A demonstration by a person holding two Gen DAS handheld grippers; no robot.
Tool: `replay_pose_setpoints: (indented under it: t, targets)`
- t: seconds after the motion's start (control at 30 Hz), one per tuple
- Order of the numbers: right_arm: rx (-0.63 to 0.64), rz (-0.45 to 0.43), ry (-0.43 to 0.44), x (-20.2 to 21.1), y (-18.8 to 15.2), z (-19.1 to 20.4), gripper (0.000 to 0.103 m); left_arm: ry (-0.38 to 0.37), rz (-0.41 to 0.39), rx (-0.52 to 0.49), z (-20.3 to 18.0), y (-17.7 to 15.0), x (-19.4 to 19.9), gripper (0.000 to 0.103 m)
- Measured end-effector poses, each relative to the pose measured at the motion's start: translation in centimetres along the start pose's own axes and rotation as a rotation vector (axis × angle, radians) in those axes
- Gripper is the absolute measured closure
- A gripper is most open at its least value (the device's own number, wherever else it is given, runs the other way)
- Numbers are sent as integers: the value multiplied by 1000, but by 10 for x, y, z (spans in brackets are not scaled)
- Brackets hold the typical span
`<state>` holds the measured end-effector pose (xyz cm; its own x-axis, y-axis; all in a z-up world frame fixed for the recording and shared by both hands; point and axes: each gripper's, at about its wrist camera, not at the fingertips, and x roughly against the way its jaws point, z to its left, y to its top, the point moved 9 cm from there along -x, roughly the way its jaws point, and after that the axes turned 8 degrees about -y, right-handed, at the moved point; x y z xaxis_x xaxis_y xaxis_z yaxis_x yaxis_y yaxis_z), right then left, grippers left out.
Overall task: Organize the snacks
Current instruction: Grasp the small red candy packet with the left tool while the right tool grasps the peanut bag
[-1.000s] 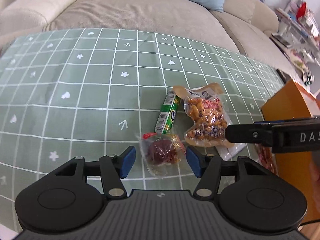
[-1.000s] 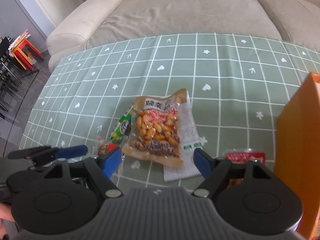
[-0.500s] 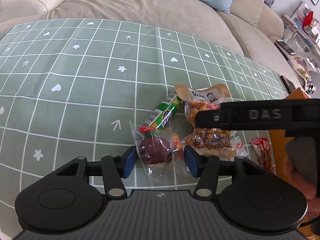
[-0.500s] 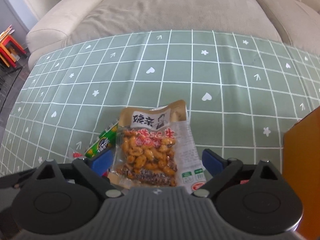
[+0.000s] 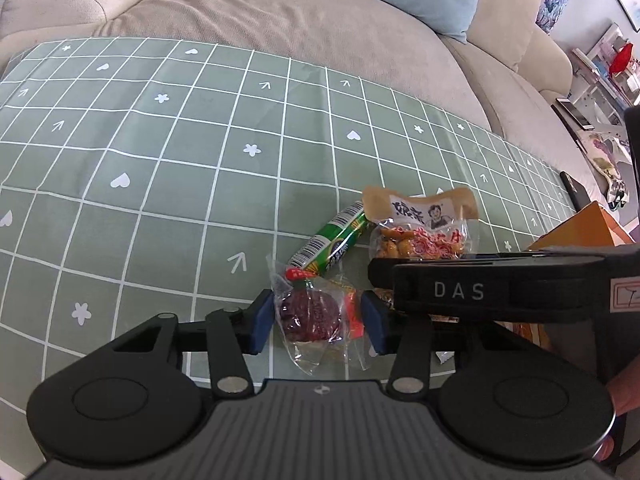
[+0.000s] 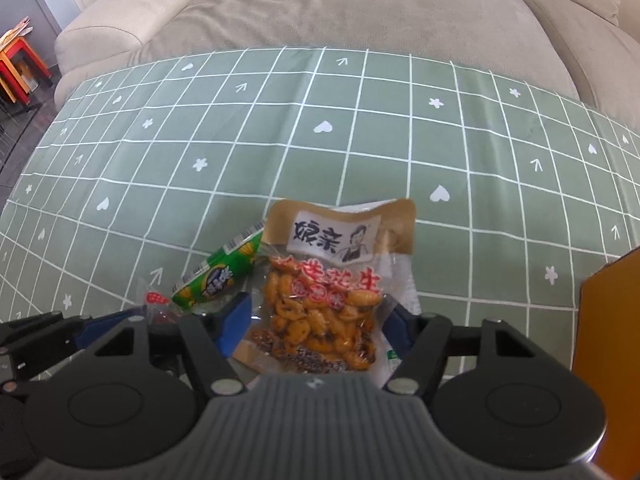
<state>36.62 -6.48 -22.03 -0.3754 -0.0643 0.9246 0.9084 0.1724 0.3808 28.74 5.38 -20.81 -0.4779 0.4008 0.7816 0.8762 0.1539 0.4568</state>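
Note:
On the green checked cloth point(image 5: 160, 168) lies a clear packet with a dark red snack point(image 5: 312, 316). My left gripper point(image 5: 318, 322) has its jaws closing on it, and both blue pads point(image 5: 262, 320) are against the wrapper's sides. A green tube snack point(image 5: 332, 246) lies just beyond it. The peanut bag point(image 6: 324, 300) lies flat between the closing jaws of my right gripper point(image 6: 320, 324), whose pads point(image 6: 236, 320) are at the bag's side edges. One black finger of the right gripper point(image 5: 460, 288) crosses the left wrist view and hides the lower half of the peanut bag point(image 5: 424, 224).
An orange box point(image 6: 608, 340) stands at the right, close to the right gripper. A white packet point(image 6: 404, 276) lies under the peanut bag. A beige sofa point(image 5: 280, 8) runs along the cloth's far edge. Red and orange stools point(image 6: 16, 68) stand far left. A hand point(image 5: 624, 392) shows at the right edge.
The left jaws have narrowed onto the dark red snack packet. The right gripper has come down closer over the peanut bag, opened wide, then narrowed to its edges.

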Motion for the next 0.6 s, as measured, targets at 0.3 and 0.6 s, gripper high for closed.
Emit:
replay_pose_setpoints:
  t: [0.3,0.6]
  targets:
    - [-9,-14,12,15,-4,-3,43,41,-2,4,-1,-10,17,53]
    - [17,9,6,50,-21,-13,43,108,53,-11,-13,-26,42,53]
